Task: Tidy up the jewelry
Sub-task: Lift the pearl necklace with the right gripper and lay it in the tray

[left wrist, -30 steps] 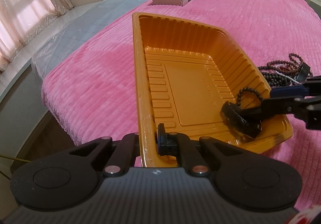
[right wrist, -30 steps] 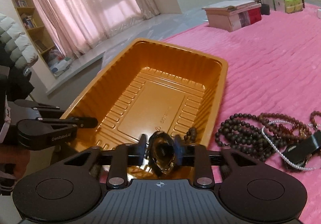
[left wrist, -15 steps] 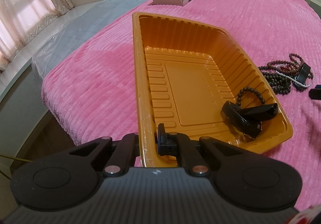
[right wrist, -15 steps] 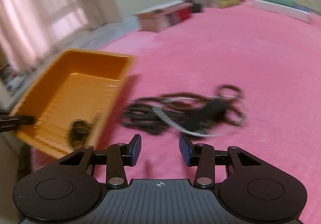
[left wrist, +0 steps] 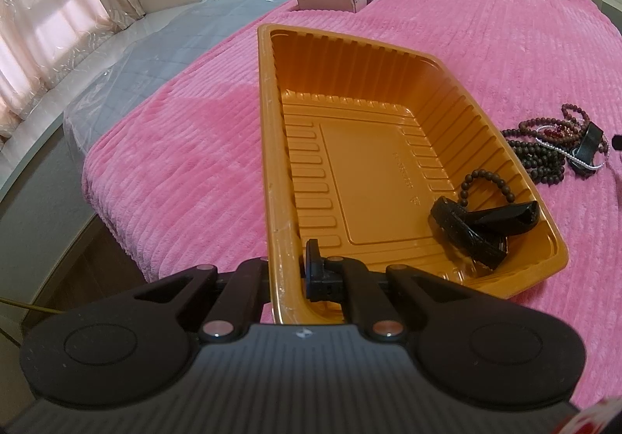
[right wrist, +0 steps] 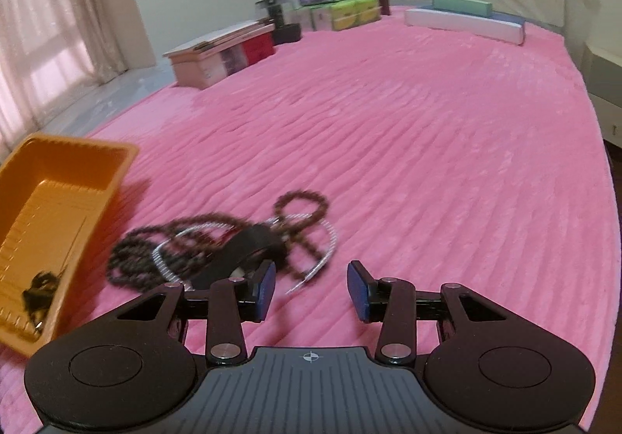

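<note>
Left tool (left wrist: 287,274) pinches near-left rim of orange plastic tray (left wrist: 272,146); tray long axis runs away from left camera across pink bed cover (left wrist: 175,146). Inside tray, near right corner: black bangles (left wrist: 482,224) plus small bead bracelet (left wrist: 486,181). Right tool (right wrist: 311,290) spread wide, holding nothing, just short of tangled jewelry pile (right wrist: 221,239): bead strands, pearl string, black band, blurred, right of tray.

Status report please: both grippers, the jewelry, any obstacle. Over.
Left gripper shut on orange tray rim. Right gripper open, empty, beside jewelry pile on pink blanket. Dark bracelets in tray. Nothing in the way.
</note>
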